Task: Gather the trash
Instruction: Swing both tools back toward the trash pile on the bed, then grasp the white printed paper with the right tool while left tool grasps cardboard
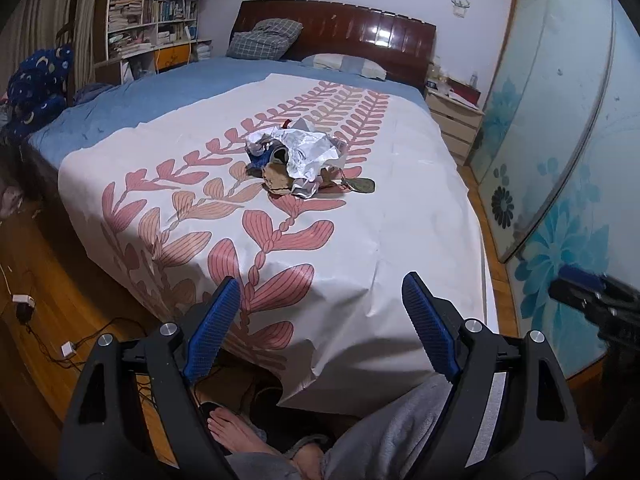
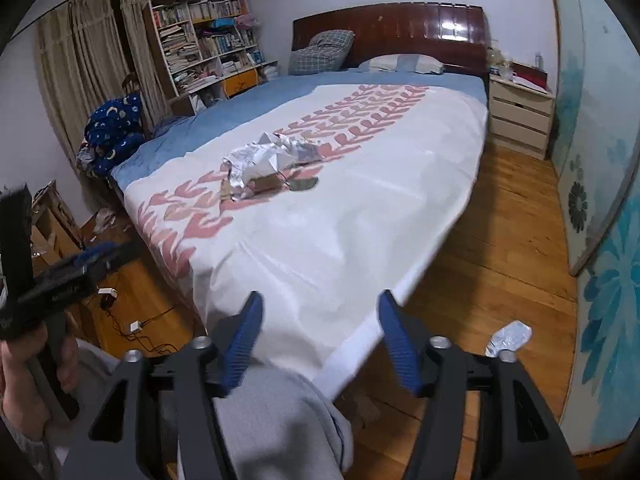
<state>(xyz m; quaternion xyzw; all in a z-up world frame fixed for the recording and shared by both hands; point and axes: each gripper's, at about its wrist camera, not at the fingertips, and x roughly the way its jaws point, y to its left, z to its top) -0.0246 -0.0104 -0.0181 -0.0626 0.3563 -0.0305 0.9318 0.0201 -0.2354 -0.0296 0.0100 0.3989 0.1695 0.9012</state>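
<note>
Crumpled silver foil and brown scraps, the heap of trash (image 1: 298, 160), lie mid-bed on the white leaf-print sheet (image 1: 360, 240), well beyond the left gripper (image 1: 318, 312) and right gripper (image 2: 320, 328), both wide and empty at the foot, seemingly readied for gathering.

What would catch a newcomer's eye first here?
The trash heap of crumpled foil and scraps in the middle of the bed, on the white leaf-print sheet. Next, a lone foil wrapper on the wood floor at the bed's right side. Both the left gripper and right gripper hang open and empty over the bed's foot.
</note>
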